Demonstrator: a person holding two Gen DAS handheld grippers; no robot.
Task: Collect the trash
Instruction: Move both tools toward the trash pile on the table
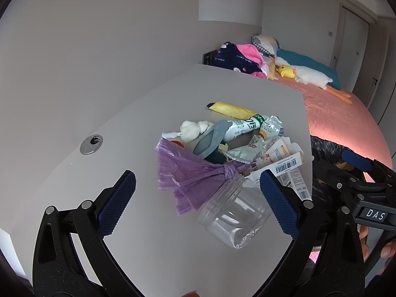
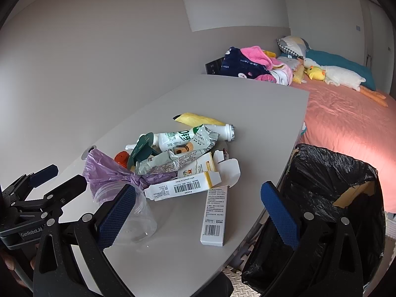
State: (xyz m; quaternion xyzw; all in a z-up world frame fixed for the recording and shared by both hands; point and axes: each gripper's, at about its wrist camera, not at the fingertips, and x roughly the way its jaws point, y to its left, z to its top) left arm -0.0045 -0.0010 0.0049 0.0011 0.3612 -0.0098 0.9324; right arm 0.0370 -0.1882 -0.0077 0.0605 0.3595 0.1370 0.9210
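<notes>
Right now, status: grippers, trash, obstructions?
Left gripper open, empty; right gripper open, empty. Clear plastic jar between left fingers, ungrasped. Black-lined bin beside grey table. Nothing blocking.

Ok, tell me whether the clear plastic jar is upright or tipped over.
Tipped over. The clear plastic jar lies on its side on the table, threaded mouth toward the purple bag, no lid on it.

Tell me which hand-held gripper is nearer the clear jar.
Left. The left hand-held gripper is open with the clear jar lying between its fingers. The right hand-held gripper hangs open off to the jar's right, toward the bin.
</notes>
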